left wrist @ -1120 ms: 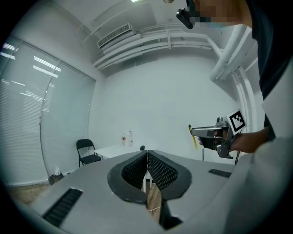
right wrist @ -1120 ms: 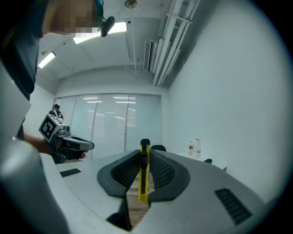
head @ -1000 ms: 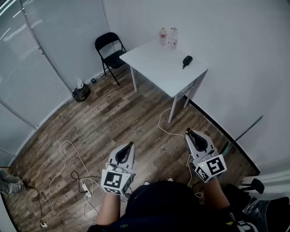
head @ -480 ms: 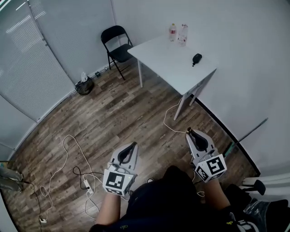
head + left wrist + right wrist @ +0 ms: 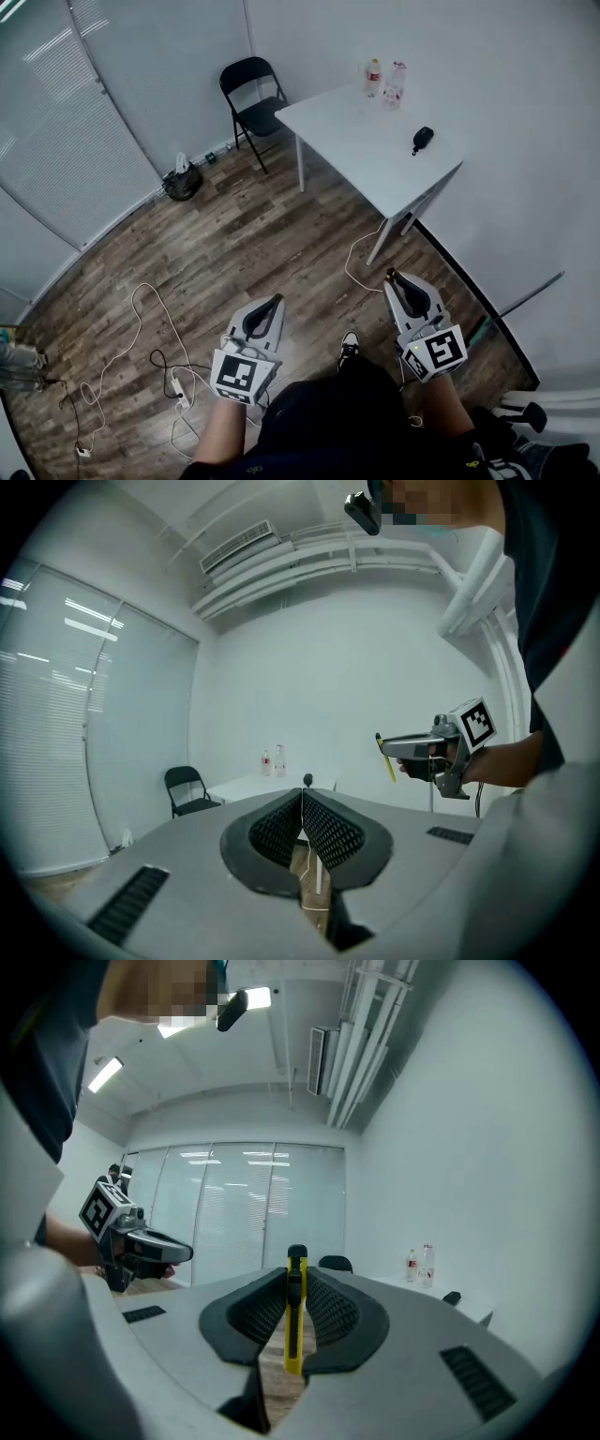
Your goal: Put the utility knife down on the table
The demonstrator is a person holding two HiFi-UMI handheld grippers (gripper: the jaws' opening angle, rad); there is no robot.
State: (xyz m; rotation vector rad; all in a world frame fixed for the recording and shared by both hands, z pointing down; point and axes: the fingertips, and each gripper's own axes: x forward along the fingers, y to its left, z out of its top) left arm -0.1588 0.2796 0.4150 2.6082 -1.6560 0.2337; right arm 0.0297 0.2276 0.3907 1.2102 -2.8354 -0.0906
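A yellow utility knife (image 5: 295,1316) stands upright between the jaws of my right gripper (image 5: 296,1283), which is shut on it; in the head view its tip shows at the jaw ends of the right gripper (image 5: 392,277), low right. My left gripper (image 5: 273,304) is shut with nothing in it, low left; in its own view the left gripper (image 5: 304,803) has its jaws closed together. The white table (image 5: 356,155) stands far ahead by the wall, well away from both grippers.
On the table lie a black object (image 5: 422,139) and two bottles (image 5: 384,81). A black folding chair (image 5: 251,98) stands left of it. Cables (image 5: 150,347) run over the wooden floor. A small bag (image 5: 181,178) sits by the glass wall.
The view has shifted: table and chair sit further right and slightly lower in the head view. A shoe now shows between the grippers. Both grippers keep their pose.
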